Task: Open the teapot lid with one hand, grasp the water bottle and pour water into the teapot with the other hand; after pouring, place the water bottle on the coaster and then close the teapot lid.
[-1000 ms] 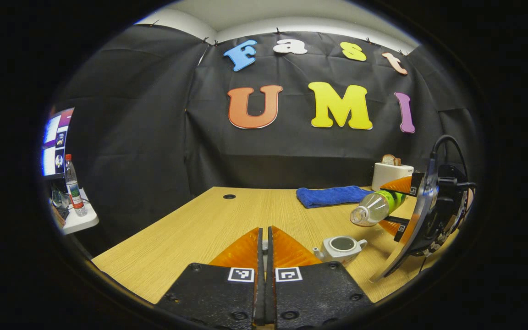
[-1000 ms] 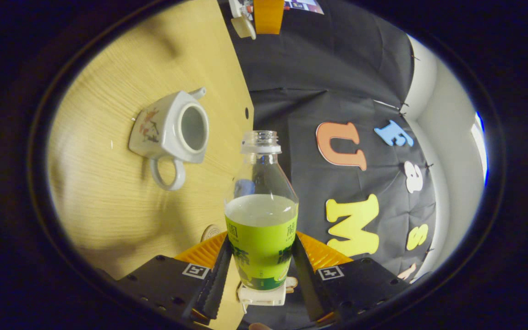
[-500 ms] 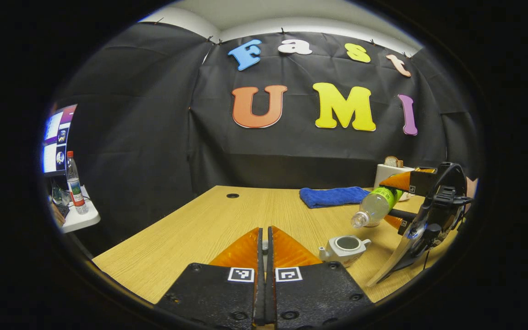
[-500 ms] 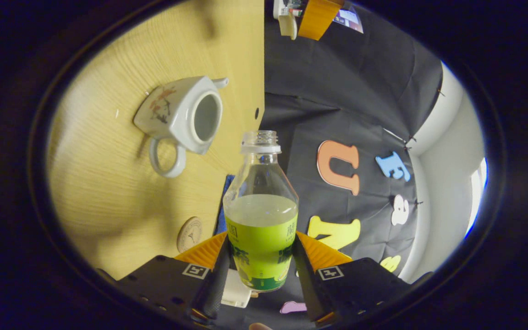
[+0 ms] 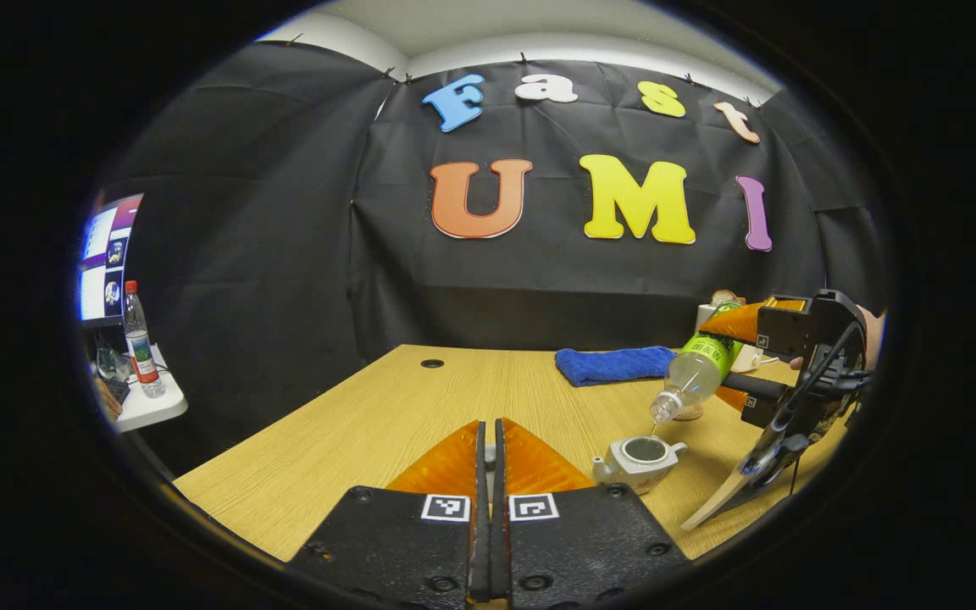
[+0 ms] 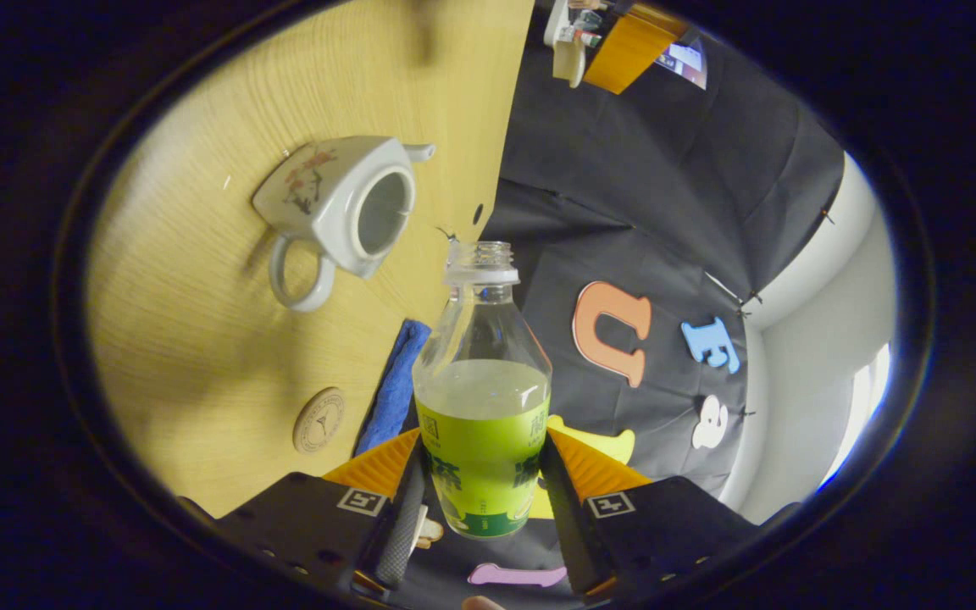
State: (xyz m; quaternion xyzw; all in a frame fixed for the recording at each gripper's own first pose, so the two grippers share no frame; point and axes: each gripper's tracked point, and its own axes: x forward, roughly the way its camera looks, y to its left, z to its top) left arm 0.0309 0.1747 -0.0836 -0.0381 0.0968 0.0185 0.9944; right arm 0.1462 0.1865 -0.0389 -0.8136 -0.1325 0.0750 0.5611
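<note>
**Bottle tipped over open teapot**

Right hand-held gripper (image 6: 481, 500) is clamped on the water bottle (image 6: 483, 398), both fingers pressing the green-labelled lower body. Bottle is clear plastic w/ a ribbed, capless neck, approx. half full of pale liquid. In the left gripper view the same bottle (image 5: 695, 373) is tilted neck-down to the left, mouth just above the teapot (image 5: 640, 457), w/ a thin thread of water at the mouth.

Teapot (image 6: 337, 212) is glazed white ceramic, squarish body w/ rounded corners, looped handle, short spout, and a floral motif on one side. Round opening is uncovered; inside looks grey. It sits on the table (image 5: 386, 415), a pale wood-grain top w/ a small round dark hole nr the far edge.

Coaster (image 6: 318, 420) is a flat round disc, light tan w/ a faint mark at the centre, lying on the table near the teapot but apart from it. Beside it is a blue towel (image 5: 613, 363), folded, soft terry texture, nr the back wall.

Left hand-held gripper (image 5: 489, 500) has its fingers pressed together; whether anything is pinched betw. them, can't tell. It's held over the near table edge, left of the teapot.

Behind the towel: a white boxy appliance (image 5: 707, 315), mostly hidden by the bottle & right hand-held gripper. Far left: a small white shelf (image 5: 149, 407) w/ a red-capped clear bottle (image 5: 141, 343) standing on it.
</note>
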